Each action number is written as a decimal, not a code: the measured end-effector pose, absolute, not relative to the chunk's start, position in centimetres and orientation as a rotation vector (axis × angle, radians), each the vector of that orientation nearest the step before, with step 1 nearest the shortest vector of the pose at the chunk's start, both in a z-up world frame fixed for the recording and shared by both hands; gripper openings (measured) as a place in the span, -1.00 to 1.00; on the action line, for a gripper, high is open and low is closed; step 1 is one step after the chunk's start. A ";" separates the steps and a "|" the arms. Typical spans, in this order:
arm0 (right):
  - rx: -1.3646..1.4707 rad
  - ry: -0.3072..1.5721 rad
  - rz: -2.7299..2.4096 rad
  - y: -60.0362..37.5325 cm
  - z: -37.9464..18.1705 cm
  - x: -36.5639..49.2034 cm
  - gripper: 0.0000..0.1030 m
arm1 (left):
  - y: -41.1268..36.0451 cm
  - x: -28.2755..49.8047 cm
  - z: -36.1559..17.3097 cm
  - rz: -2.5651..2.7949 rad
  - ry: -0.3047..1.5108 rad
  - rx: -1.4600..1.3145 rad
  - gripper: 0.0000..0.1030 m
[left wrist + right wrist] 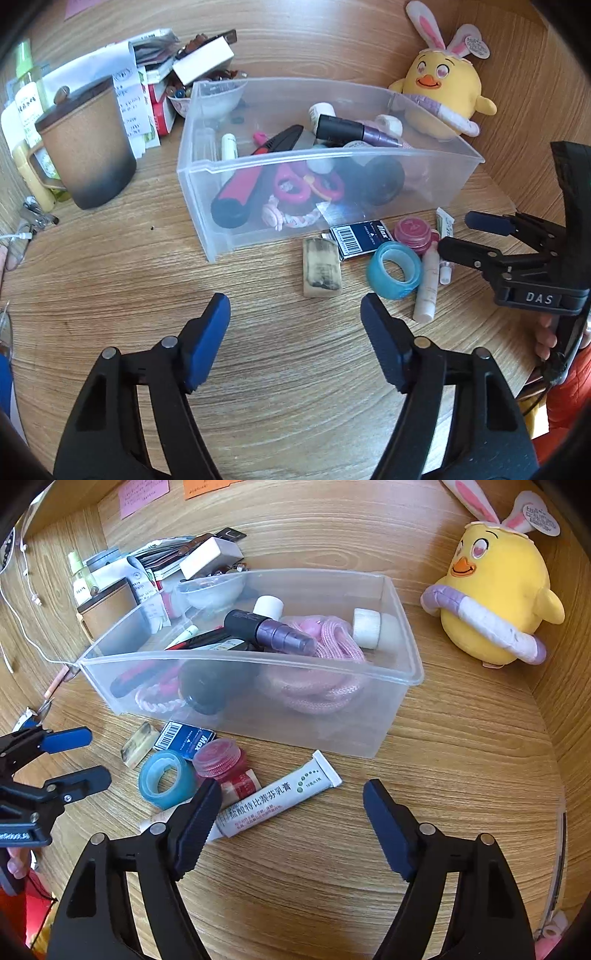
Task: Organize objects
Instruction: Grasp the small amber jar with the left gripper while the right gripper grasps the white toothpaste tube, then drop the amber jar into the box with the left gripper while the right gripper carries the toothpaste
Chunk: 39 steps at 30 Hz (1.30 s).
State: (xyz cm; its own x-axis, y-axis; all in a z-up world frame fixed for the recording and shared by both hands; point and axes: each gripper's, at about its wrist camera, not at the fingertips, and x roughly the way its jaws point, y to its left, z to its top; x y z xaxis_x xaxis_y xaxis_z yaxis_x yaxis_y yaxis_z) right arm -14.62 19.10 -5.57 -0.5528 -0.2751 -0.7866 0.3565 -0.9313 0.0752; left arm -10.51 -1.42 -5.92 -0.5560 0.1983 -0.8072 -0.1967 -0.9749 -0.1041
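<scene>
Both grippers gaped wide, empty. Ointment tube (pixel 279 797) lay on desk (pixel 443 775) just ahead of right gripper (pixel 291 805), long axis diagonal toward bin (pixel 369 734); right nearer vs left gripper (pixel 295 321).

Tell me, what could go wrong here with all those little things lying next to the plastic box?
The loose items crowd together: the blue tape roll, red jar and ointment tube touch or overlap, so the open right hand-held gripper might nudge neighbours when closing on one. The round tape roll could roll away. The clear bin already looks full, so something dropped in may slide off the pink rope.
</scene>
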 end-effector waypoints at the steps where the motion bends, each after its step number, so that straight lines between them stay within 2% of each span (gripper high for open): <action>1: 1.242 0.138 -2.487 19.2 -5.6 -14.6 0.33 | -1.4 -10.7 -6.0 2.589 -0.004 -1.355 0.42; 3: 1.262 0.162 -2.487 19.4 -5.8 -14.5 0.21 | -1.2 -11.1 -6.2 2.584 -0.005 -1.368 0.40; 5: 1.264 0.189 -2.500 19.8 -6.0 -14.2 0.10 | -1.0 -11.5 -6.4 2.576 0.008 -1.385 0.27; 12: 1.248 0.163 -2.480 20.4 -5.7 -14.5 0.07 | -0.3 -12.5 -6.3 2.561 0.048 -1.387 -0.03; 14: 1.246 0.182 -2.460 20.0 -5.8 -14.8 -0.01 | 0.0 -12.8 -6.3 2.557 0.059 -1.383 -0.10; 16: 1.231 0.218 -2.455 19.5 -5.8 -14.8 -0.15 | 0.2 -12.9 -6.3 2.554 0.067 -1.377 -0.18; 17: 1.223 0.234 -2.453 19.2 -5.9 -14.7 -0.18 | 0.2 -13.0 -6.3 2.554 0.069 -1.376 -0.28; 21: 1.193 0.264 -2.440 18.8 -5.9 -14.3 -0.52 | 0.4 -13.4 -6.2 2.537 0.048 -1.371 -0.55; 24: 1.185 0.255 -2.440 19.1 -5.9 -13.9 -0.71 | 0.5 -13.4 -6.3 2.546 0.061 -1.359 -0.55; 32: 1.175 0.149 -2.473 20.7 -5.5 -13.1 -0.71 | 0.3 -12.0 -5.5 2.574 0.045 -1.315 -0.55; 39: 1.094 0.136 -2.514 21.1 -3.0 -11.9 -0.76 | 0.0 -10.2 -3.0 2.631 0.042 -1.199 -0.55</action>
State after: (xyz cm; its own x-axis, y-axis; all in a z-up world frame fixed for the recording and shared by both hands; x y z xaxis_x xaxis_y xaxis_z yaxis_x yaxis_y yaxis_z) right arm -11.92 21.13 -3.01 -0.6173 -0.3154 -0.7208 0.3916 -0.9178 0.0662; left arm -10.24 0.04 -2.97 -0.6305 0.2133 -0.7463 -0.2369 -0.9685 -0.0767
